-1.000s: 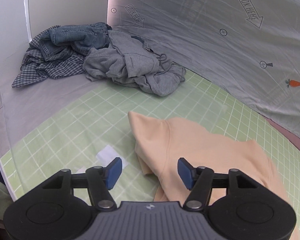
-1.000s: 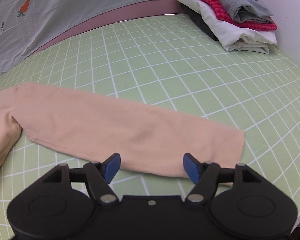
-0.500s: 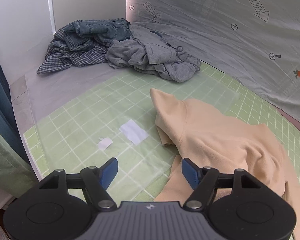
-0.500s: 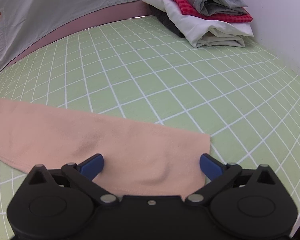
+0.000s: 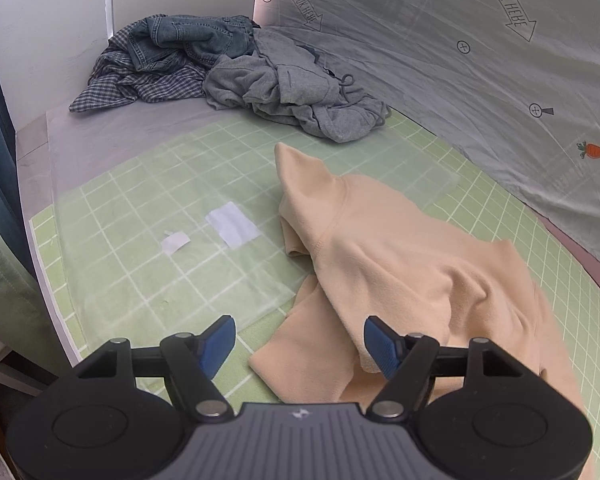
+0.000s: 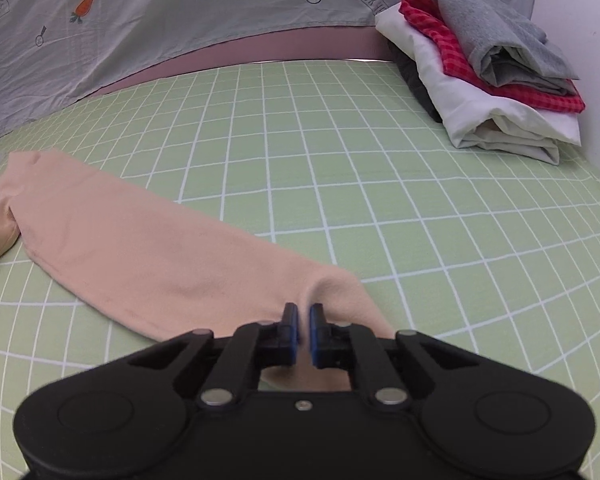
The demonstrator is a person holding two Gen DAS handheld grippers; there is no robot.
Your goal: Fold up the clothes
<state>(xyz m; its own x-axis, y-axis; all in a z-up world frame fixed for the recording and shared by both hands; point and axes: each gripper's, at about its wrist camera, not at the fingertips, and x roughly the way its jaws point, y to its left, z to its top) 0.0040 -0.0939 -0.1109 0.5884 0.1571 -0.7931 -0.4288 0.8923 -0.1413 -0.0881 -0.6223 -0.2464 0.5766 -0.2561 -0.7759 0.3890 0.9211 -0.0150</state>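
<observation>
A peach long-sleeved top (image 5: 412, 264) lies rumpled on the green grid mat (image 5: 140, 280). My left gripper (image 5: 300, 344) is open and empty, hovering over the near end of its left sleeve. In the right wrist view the other sleeve (image 6: 148, 248) stretches flat across the mat (image 6: 340, 160). My right gripper (image 6: 303, 326) is shut on the cuff end of that sleeve, and the cloth bunches up at the pads.
A heap of unfolded clothes, jeans (image 5: 188, 40), a plaid shirt (image 5: 132, 88) and a grey hoodie (image 5: 292, 88), lies at the back left. A stack of folded clothes (image 6: 488, 72) sits at the back right. A grey printed sheet (image 5: 460, 60) hangs behind. Two paper scraps (image 5: 232, 224) lie on the mat.
My right gripper moved onto the sleeve cuff and closed on it. My left gripper drew back from the top, staying open.
</observation>
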